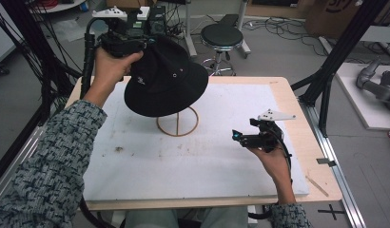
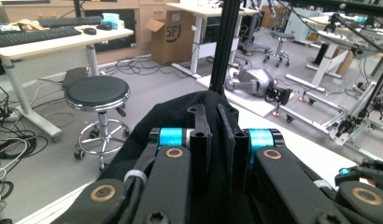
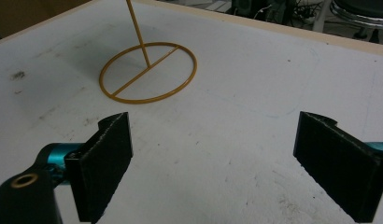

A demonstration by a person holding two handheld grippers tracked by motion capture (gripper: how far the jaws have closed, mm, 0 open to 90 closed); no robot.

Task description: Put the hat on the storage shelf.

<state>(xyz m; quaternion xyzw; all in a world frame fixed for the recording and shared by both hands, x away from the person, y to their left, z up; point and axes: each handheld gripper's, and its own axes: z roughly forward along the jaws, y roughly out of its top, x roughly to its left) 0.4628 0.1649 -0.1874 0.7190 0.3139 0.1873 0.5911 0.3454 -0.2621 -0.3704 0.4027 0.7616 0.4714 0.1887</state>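
Observation:
A black bucket hat [image 1: 164,80] hangs tilted above a gold wire stand [image 1: 178,136] on the white mat. My left gripper [image 1: 148,40], held high at the back left, is shut on the hat's crown. In the left gripper view the jaws [image 2: 216,135] pinch a fold of the black fabric [image 2: 171,116]. The hat hides the top of the stand's stem. My right gripper [image 1: 238,137] hovers low over the mat's right part, open and holding nothing. In the right gripper view [image 3: 217,158] its jaws stand wide apart, with the stand's ring [image 3: 147,100] and stem [image 3: 138,32] ahead.
The white mat [image 1: 207,161] covers most of the wooden table [image 1: 307,142]. A black round stool [image 1: 221,35] stands just beyond the far edge. Black frame posts [image 1: 336,61] rise at the right, with a grey robot [image 1: 378,83] on the floor past them.

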